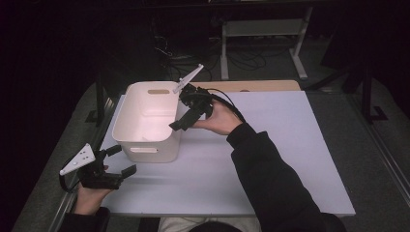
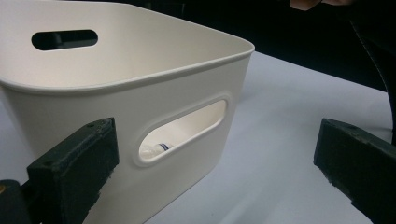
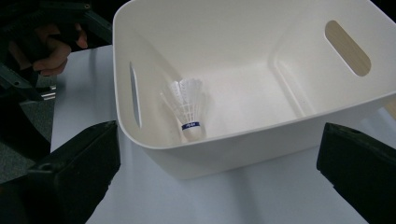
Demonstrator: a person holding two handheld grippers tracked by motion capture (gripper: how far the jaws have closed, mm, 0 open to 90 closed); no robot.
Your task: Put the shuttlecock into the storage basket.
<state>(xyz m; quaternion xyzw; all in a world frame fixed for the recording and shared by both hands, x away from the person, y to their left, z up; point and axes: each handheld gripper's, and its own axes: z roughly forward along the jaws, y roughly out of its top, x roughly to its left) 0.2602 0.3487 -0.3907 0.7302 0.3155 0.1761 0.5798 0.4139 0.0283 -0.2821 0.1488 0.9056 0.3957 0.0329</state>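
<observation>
White feathered shuttlecock lies inside your white plastic bin: drop looks done. Right hand-held gripper spread empty over it; left hand-held gripper spread, idle near-left on bench.

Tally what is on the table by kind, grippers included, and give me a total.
White bin: 1
White shuttlecock, lying inside the bin: 1
Black two-jaw grippers, left gripper and right gripper, both open and holding nothing: 2
Total: 4
</observation>
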